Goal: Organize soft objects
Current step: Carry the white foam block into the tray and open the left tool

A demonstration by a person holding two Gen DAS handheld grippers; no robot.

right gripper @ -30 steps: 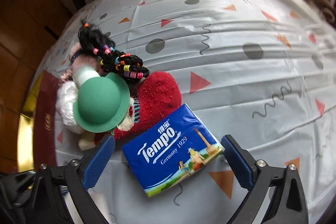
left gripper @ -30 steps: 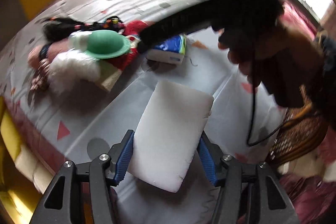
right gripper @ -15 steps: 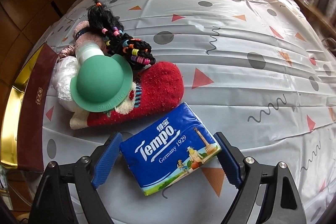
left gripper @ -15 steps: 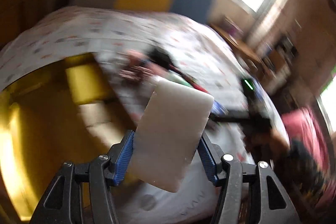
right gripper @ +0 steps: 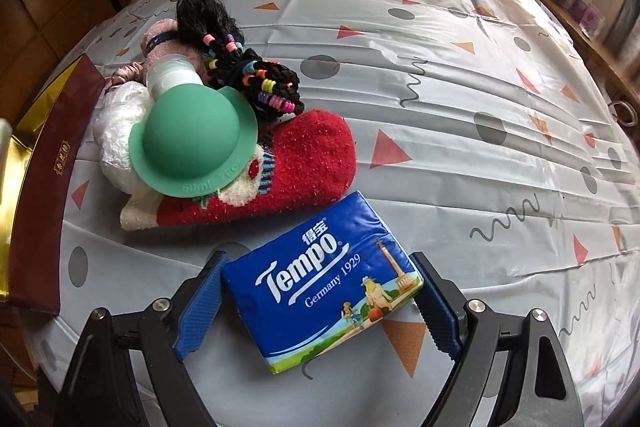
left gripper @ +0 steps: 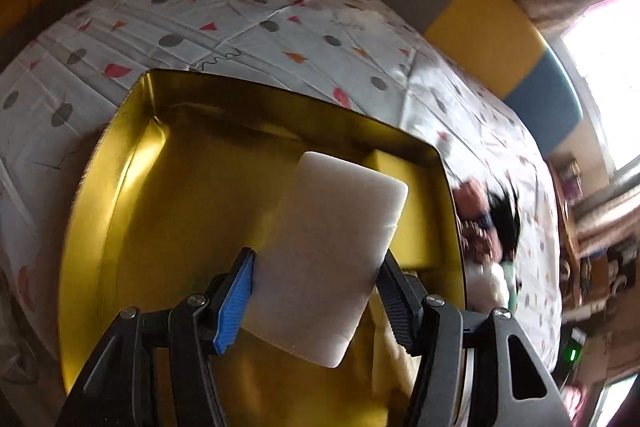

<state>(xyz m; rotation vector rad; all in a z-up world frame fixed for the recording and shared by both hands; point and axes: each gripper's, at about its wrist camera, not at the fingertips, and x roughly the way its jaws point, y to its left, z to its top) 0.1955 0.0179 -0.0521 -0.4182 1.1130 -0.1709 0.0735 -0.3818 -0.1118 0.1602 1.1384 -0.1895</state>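
A: How many things?
B: One white sponge [left gripper: 328, 259] clamped in the left claw [left gripper: 316, 299], above one gold tray [left gripper: 120, 195]. One tissue pack [right gripper: 320, 283] lies between the right claw [right gripper: 320, 307]'s open, untouching pads; one red sock [right gripper: 304, 163] beside.
A: Surface?
B: A patterned tablecloth [right gripper: 460, 107] over the bench.
A: Changed?
B: The sponge swung from cloth to tray.

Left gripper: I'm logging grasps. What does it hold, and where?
The left gripper clamps the white foam block by its two long side edges, near its lower end.

Patterned tablecloth [right gripper: 460, 115] under gold tray [left gripper: 100, 187], red sock [right gripper: 308, 163], tissue pack [right gripper: 324, 283].
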